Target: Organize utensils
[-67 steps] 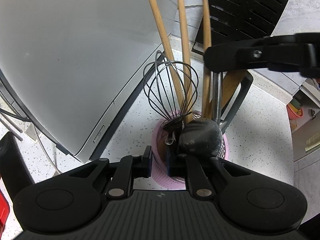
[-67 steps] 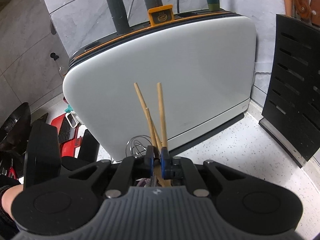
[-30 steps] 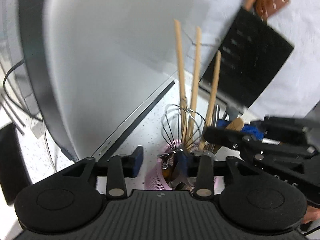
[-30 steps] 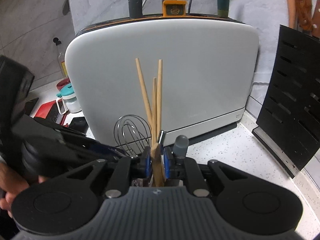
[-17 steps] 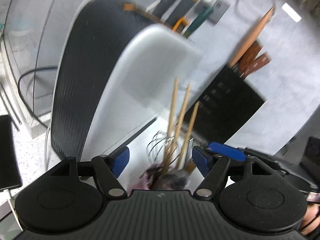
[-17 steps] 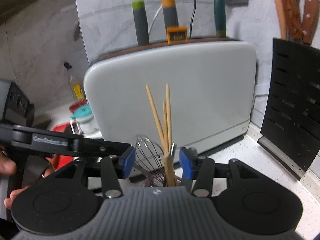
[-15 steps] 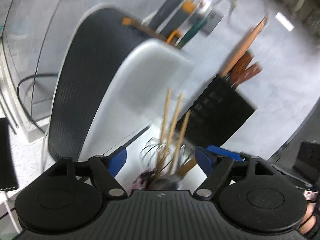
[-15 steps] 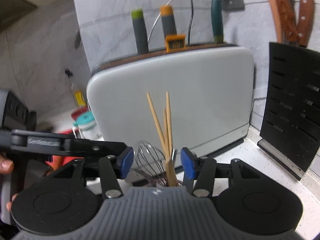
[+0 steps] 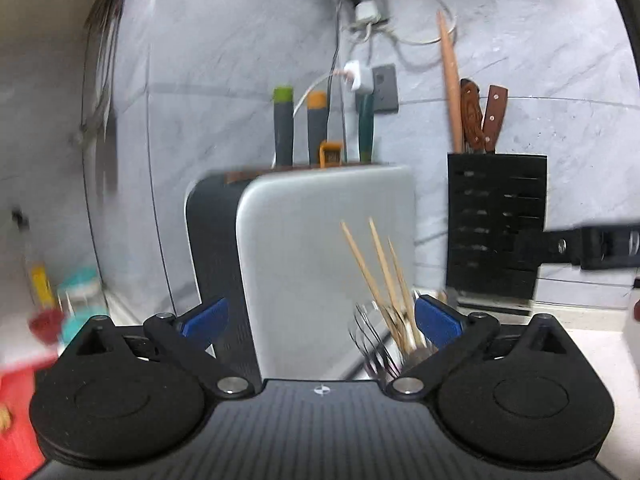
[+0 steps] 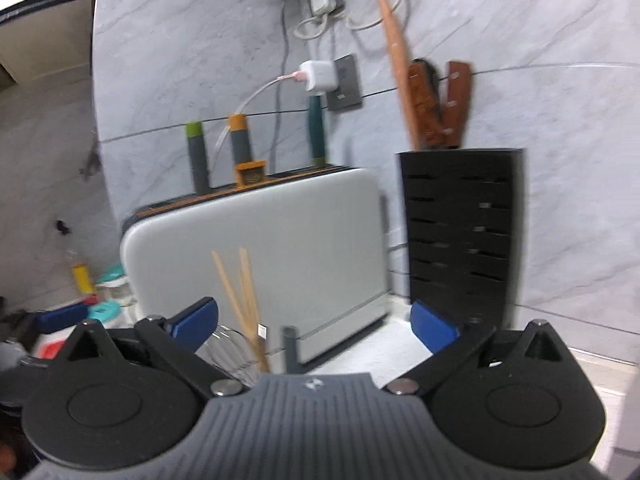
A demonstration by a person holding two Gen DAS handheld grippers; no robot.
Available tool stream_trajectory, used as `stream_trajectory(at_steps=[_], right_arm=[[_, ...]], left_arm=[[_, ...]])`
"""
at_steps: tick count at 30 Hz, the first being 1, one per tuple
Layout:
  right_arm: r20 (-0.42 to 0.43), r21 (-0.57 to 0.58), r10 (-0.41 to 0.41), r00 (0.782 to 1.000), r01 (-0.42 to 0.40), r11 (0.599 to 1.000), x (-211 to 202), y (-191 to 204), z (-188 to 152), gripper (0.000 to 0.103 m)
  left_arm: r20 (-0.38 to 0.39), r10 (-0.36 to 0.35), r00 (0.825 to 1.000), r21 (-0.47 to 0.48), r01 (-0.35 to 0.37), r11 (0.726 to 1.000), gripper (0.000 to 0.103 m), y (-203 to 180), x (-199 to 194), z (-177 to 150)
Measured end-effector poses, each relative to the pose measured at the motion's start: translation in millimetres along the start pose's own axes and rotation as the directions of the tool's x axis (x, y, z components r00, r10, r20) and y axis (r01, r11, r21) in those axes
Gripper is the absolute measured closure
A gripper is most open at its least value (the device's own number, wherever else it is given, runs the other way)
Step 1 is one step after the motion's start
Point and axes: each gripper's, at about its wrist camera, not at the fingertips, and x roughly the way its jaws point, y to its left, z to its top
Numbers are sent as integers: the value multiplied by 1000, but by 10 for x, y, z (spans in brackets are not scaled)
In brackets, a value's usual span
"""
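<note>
My left gripper [image 9: 320, 316]: jaws opening, nothing between. My right gripper [image 10: 314, 320]: same, empty. Chopsticks [image 9: 380, 276] upright, leaning upper left, lower centre-right of left view, beside whisk [image 9: 370, 348]. Left gripper seems nearer.

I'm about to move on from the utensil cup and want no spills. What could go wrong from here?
1. The chopsticks lean loosely, splayed apart; a knock from the opening left hand-held gripper could tip them.
2. The whisk sits close to the right-hand finger, so its wires might snag.
3. The right hand-held gripper, opening with nothing gripped, is close to the grey handle and might bump it.
</note>
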Motion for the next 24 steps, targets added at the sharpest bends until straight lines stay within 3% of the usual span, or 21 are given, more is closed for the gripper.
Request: stream_trajectory(at_steps=[2,4,7,13,18,24], right_arm=[[-30,-15,-78,996,78,997,-23,13,-113,3],[-46,-38,-168,985,166,985,-30,65,-207,3],[-77,-40,-245,966,243,969,-84,141,-371,3],[-216,36,-261,941,275,961,-165,80,-634,3],[-241,33,-236,941,251,967,-137,32,-700,3],[-246,21,-250,937,263,965,-127,59,-708,3]], left_arm=[[-90,-67,994,-89,59,994,0,82,-16,-85],[-182,-133,974,-164,104,981,0,141,2,-157],[-231,-129,964,-182,87,979,0,127,12,-215],[-229,-98,969,-108,75,991,0,46,25,-259],[-276,-90,957,-90,67,994,0,-4,127,-313],[-290,-56,955,-59,40,997,0,-57,156,-329]])
